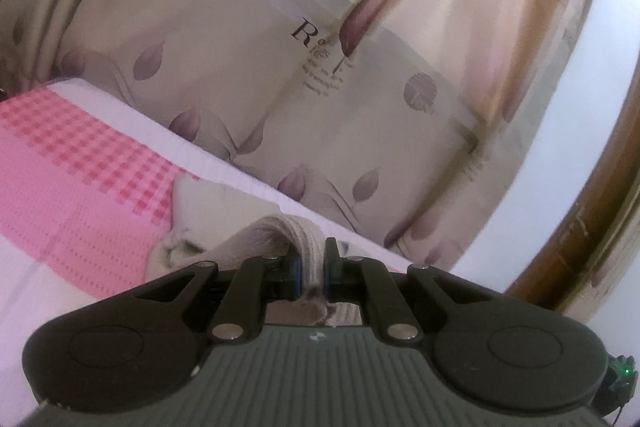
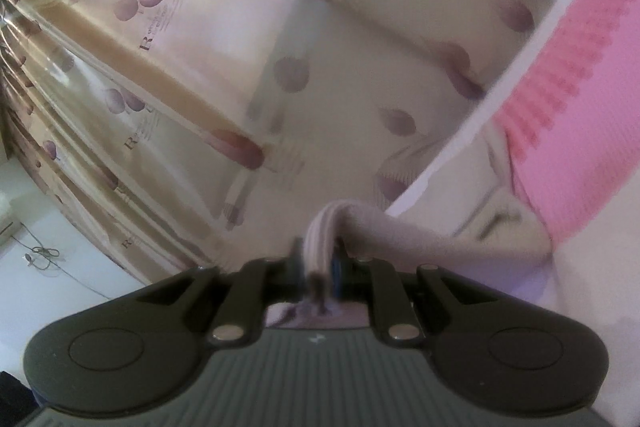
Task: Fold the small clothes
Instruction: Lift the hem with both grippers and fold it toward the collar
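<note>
Claws both clenched: left claw (image 1: pixel 311 269) and right claw (image 2: pixel 319 261) pinching beige ribbed garment (image 1: pixel 276 227) above pink checked bedspread (image 1: pixel 76 163); patterned curtain (image 1: pixel 320 75) beyond.

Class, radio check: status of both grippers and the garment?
Left gripper shut on beige garment. Right gripper shut on same garment. Garment lifted over pink bedspread. Nothing in the way.

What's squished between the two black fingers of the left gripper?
A ribbed beige cloth. The left gripper pinches its edge between the blue pads, shown in the left wrist view. The rest drapes onto the bed.
</note>
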The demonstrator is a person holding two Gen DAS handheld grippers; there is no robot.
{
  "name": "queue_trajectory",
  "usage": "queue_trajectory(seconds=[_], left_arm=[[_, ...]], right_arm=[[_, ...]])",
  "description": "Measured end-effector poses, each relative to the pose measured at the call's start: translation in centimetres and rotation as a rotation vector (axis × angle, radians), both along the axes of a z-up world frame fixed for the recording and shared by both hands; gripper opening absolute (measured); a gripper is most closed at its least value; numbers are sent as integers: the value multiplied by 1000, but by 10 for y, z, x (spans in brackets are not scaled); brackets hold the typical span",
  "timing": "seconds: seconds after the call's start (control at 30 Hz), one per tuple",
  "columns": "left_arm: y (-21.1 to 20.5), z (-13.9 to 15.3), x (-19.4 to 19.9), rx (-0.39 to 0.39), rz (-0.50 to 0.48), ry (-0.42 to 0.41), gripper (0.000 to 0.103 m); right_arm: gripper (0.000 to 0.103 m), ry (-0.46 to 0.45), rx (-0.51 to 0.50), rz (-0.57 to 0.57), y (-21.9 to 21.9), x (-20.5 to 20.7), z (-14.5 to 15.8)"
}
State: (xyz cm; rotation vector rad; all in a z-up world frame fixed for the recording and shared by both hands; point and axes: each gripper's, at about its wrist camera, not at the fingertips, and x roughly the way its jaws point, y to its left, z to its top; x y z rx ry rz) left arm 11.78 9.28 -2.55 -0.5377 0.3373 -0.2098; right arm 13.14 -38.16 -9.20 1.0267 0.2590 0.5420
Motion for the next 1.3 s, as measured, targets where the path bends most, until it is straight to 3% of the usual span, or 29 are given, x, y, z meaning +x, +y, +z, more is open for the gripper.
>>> queue_trajectory(seconds=[0.2,0.5,1.0,1.3], left_arm=[[-4,-1,33,-13,46,-1,10],[-4,-11,90,-13,119,27,10],[1,-48,184,13,188,140,11],[1,-67,209,24,177,180,15]], right_arm=[[13,-3,-39,-29,-5,41,8],[13,47,-64,-51,-6,105,-5],[13,173,-73,-78,2,194,-59],[16,203,-25,-110,2,216,-86]])
